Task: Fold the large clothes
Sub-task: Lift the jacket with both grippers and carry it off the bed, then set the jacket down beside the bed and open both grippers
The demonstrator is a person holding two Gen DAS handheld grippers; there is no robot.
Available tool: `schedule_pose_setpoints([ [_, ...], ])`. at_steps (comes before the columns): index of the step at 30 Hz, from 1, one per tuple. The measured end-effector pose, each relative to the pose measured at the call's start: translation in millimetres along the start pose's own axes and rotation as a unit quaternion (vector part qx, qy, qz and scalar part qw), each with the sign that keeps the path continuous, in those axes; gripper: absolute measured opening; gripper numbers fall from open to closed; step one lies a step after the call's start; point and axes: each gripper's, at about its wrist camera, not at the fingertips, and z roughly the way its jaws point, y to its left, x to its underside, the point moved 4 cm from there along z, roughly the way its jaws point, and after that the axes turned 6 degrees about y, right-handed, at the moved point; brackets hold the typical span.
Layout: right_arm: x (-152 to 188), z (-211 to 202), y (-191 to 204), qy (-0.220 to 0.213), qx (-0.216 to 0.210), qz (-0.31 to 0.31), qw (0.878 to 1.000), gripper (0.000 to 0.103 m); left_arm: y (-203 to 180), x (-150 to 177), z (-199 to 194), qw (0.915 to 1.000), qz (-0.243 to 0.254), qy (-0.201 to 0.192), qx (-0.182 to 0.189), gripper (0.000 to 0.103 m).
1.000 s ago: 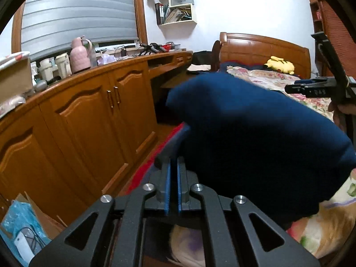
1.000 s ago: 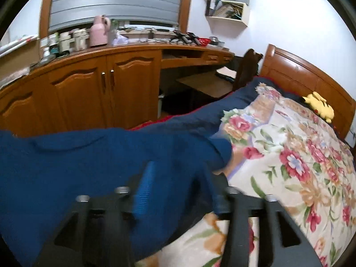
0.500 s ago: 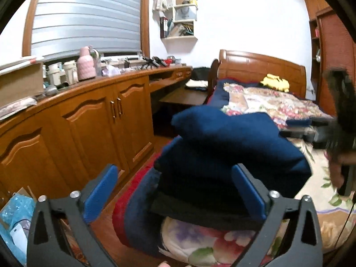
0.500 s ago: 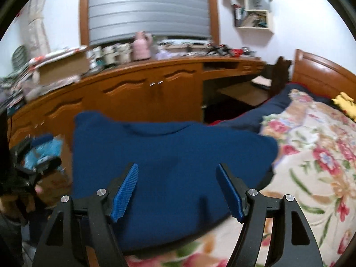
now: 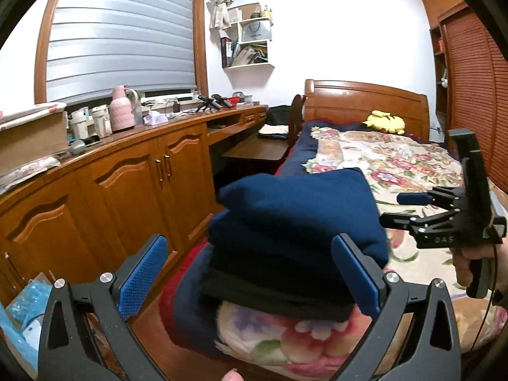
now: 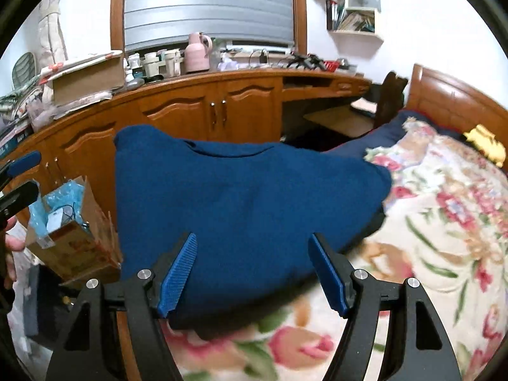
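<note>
Blue sweater (image 5: 298, 212) lay folded atop a dark stack on the bed (image 5: 397, 158); both grippers, left gripper (image 5: 250, 273) and right gripper (image 6: 254, 273), were released, so squaring edges gently seemed wise.

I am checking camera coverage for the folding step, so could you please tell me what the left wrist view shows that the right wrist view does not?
Only the left wrist view shows the dark garments stacked under the blue sweater, and the wooden wardrobe.

Only the right wrist view shows the cardboard box with blue packaging on the floor.

Both show the sweater on the floral bed, the cabinets, and each other's open claw: right claw, left claw.
</note>
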Motion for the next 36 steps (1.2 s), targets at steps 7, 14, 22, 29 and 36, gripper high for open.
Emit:
schedule_pose_setpoints([
  [7,58.9,-60.7,-1.2,-0.018,0.032,0.008,0.999,0.074,-60.0,7.0,8.0,0.9992,0.023,0.005,0.034,0.103],
  [14,96.8,-105.4,-22.7,-0.024,0.068,0.033,0.997,0.074,-120.6,13.4,14.7,0.9964,0.062,0.010,0.057,0.103],
  [22,133.8,-133.4,-31.1,-0.023,0.097,0.058,0.993,0.074,-189.4,22.1,31.0,0.9914,0.077,0.019,0.104,0.103],
  [29,170.8,-160.3,-47.6,-0.016,0.124,0.098,0.987,0.074,-258.9,36.9,51.0,0.9846,0.097,0.037,0.140,0.103],
  [36,201.9,-196.5,-61.9,-0.018,0.162,0.146,0.976,0.075,-329.1,51.6,63.1,0.9764,0.124,0.053,0.169,0.103],
])
